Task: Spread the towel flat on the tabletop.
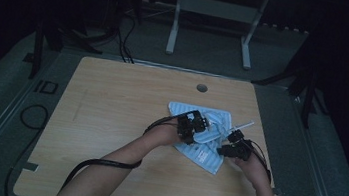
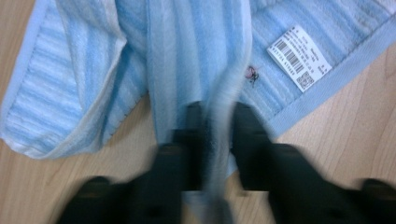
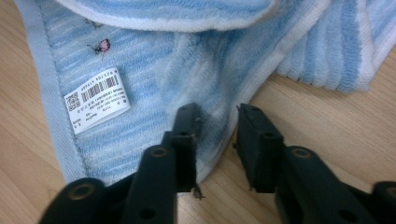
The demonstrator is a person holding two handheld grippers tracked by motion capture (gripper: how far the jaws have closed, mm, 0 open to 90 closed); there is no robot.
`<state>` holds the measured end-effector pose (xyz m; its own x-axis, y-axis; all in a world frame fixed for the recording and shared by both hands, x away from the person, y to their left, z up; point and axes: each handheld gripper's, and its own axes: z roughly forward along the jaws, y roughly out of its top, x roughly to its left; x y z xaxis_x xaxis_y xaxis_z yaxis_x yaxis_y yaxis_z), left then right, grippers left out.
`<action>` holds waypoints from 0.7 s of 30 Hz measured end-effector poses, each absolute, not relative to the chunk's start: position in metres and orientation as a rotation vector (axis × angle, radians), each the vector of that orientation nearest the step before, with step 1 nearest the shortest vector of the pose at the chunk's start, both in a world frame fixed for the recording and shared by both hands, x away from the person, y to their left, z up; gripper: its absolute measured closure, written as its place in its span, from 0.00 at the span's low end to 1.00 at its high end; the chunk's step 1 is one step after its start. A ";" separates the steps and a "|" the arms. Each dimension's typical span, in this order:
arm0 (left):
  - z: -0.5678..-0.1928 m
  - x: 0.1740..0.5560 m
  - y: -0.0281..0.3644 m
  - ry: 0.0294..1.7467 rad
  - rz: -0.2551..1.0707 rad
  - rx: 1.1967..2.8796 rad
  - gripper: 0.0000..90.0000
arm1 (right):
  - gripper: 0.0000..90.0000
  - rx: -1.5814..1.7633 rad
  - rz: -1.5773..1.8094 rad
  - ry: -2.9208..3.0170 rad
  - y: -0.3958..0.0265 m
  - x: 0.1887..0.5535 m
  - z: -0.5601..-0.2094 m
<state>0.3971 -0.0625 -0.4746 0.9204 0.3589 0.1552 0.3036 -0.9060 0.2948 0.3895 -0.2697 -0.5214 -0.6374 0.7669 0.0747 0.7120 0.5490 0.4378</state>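
Note:
A light-blue striped towel (image 1: 205, 156) lies rumpled on the wooden table (image 1: 109, 120), right of the middle. My left gripper (image 1: 195, 126) comes in over the towel's left part. In the left gripper view it (image 2: 218, 112) is shut on a raised fold of the towel's hem (image 2: 187, 46), beside a white barcode label (image 2: 299, 58). My right gripper (image 1: 230, 139) is at the towel's right side. Seen from the right gripper view, its jaws (image 3: 217, 114) straddle the towel's edge (image 3: 154, 70). Bare wood shows between that edge and the right-hand jaw. The label (image 3: 95, 100) lies to their left.
A round cable hole (image 1: 202, 88) sits in the table near its far edge. Beyond the table stands a white-legged frame (image 1: 213, 12) on the dark floor. A black cable loops on the floor at the left (image 1: 34, 116). Bare tabletop stretches to the towel's left.

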 end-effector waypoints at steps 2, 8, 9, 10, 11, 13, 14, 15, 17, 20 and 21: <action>-0.472 0.399 -0.057 0.532 0.286 2.783 0.96 | 0.83 1.269 0.657 2.654 -0.269 0.389 -0.521; -0.468 0.400 -0.035 0.580 0.296 2.773 0.97 | 0.87 1.253 0.640 2.655 -0.268 0.388 -0.520; -0.468 0.399 -0.031 0.594 0.308 2.762 0.97 | 0.87 1.250 0.640 2.654 -0.267 0.388 -0.520; -0.467 0.399 -0.027 0.598 0.303 2.764 0.97 | 0.87 1.246 0.637 2.653 -0.267 0.388 -0.520; -0.467 0.398 -0.023 0.607 0.322 2.764 0.97 | 0.87 1.244 0.633 2.652 -0.266 0.388 -0.520; -0.466 0.396 -0.013 0.625 0.331 2.760 0.97 | 0.87 1.237 0.634 2.652 -0.266 0.388 -0.519; -0.466 0.395 -0.008 0.637 0.337 2.750 0.97 | 0.87 1.237 0.630 2.653 -0.265 0.388 -0.519; -0.466 0.394 -0.003 0.650 0.337 2.741 0.97 | 0.87 1.238 0.628 2.654 -0.264 0.388 -0.519; -0.466 0.392 0.008 0.671 0.338 2.724 0.97 | 0.87 1.228 0.627 2.655 -0.263 0.388 -0.518; -0.468 0.391 0.025 0.716 0.311 2.687 0.97 | 0.87 1.218 0.624 2.655 -0.259 0.387 -0.518; -0.468 0.391 0.030 0.736 0.309 2.680 0.97 | 0.88 1.213 0.620 2.657 -0.258 0.387 -0.518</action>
